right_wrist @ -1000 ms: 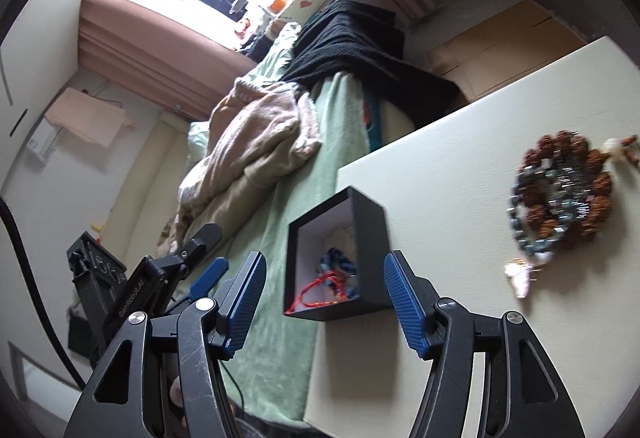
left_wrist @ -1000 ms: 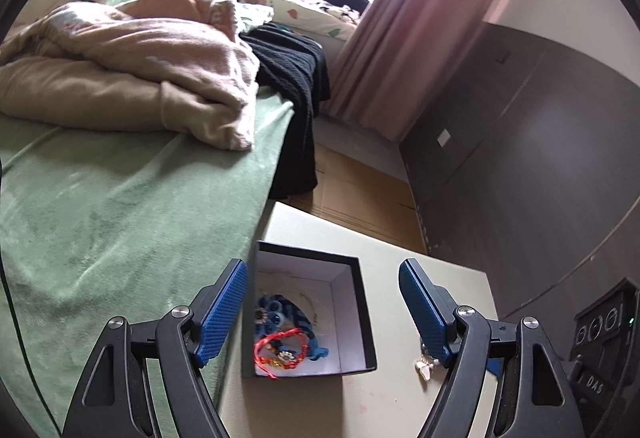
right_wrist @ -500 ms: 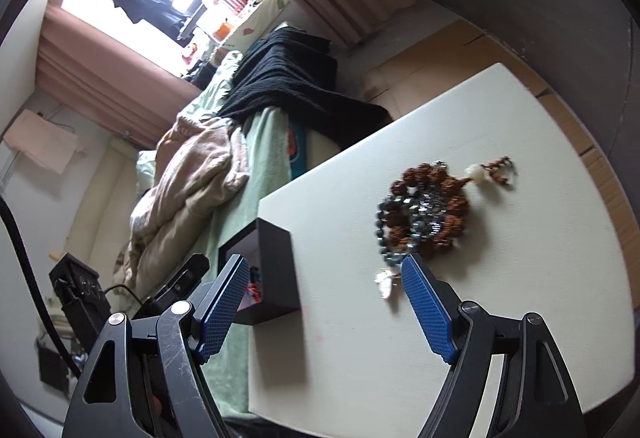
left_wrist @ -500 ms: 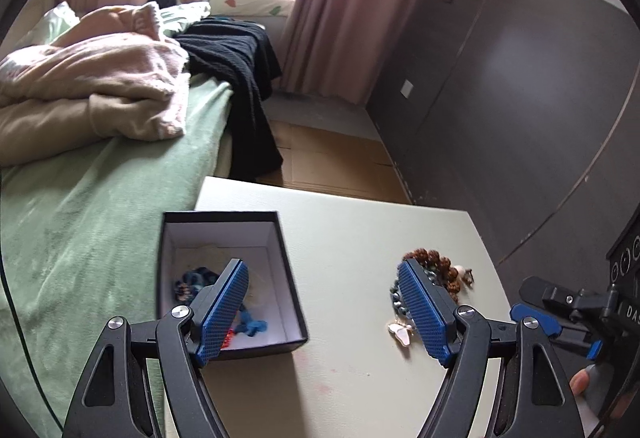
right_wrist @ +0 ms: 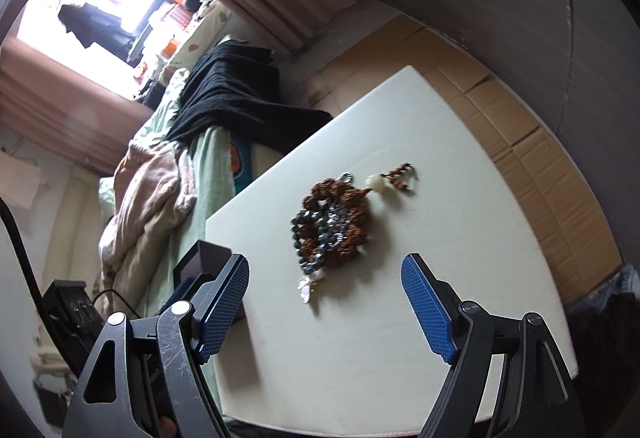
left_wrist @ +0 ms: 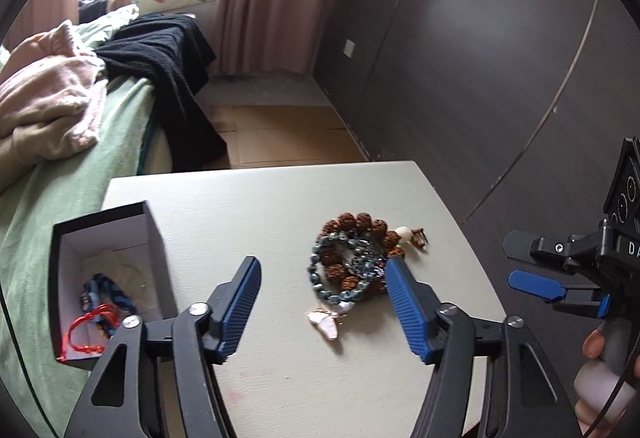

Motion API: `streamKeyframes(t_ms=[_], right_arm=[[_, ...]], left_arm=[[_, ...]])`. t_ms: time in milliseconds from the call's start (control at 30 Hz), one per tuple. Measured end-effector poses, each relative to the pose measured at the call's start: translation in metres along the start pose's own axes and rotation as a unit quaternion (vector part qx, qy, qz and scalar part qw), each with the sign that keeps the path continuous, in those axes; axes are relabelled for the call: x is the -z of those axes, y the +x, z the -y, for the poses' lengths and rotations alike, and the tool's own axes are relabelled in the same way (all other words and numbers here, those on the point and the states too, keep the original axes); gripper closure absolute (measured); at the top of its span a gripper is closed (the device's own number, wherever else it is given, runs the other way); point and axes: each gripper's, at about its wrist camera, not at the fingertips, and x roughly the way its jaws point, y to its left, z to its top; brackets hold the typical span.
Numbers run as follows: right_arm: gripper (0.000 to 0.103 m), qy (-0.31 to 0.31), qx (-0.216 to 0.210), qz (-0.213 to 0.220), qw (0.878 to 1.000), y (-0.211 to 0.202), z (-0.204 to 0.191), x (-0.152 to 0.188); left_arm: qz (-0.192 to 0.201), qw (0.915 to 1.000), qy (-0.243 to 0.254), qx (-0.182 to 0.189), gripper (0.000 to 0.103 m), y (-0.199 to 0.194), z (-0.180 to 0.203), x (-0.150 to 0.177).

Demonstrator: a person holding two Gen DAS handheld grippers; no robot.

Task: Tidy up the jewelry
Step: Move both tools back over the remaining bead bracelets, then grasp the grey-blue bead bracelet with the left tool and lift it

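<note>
A pile of bead bracelets [left_wrist: 352,258], brown and grey-blue, lies on the white table [left_wrist: 260,214], with a small white pendant [left_wrist: 326,324] at its near side. A black open box [left_wrist: 104,278] at the table's left holds a red cord bracelet [left_wrist: 86,330] and blue jewelry. My left gripper [left_wrist: 320,286] is open and empty, hovering just before the pile. My right gripper [right_wrist: 324,288] is open and empty, also near the pile [right_wrist: 332,226]; the box [right_wrist: 204,262] shows behind its left finger. The right gripper also shows at the far right of the left wrist view.
A bed with a green sheet [left_wrist: 60,166], a beige blanket [left_wrist: 44,106] and black clothing [left_wrist: 172,70] lies left of the table. Cardboard [left_wrist: 280,134] covers the floor beyond. A dark wardrobe wall [left_wrist: 480,58] stands to the right.
Both grippers have swung right, from over the box toward the bead pile. The pile now sits between each gripper's fingers in view. Both stay open and empty.
</note>
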Motion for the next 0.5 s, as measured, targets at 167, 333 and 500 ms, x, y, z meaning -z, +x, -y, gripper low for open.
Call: streamKeyframes(t_ms=[167, 333, 500], right_arm=[[0.024, 0.033, 0.001, 0.009, 0.999, -0.011, 0.022, -0.009], [0.024, 0.055, 0.009, 0.019, 0.998, -0.024, 0.042, -0.015], [0.024, 0.066, 0.011, 0.022, 0.998, -0.031, 0.053, -0.019]], left_arm=[[-0.028, 0.9993, 0.026, 0.004, 0.063, 0.020, 0.025, -0.009], [-0.059, 0.9974, 0.041, -0.002, 0.079, 0.047, 0.040, -0.006], [-0.075, 0.9968, 0.028, -0.010, 0.082, 0.068, 0.046, -0.006]])
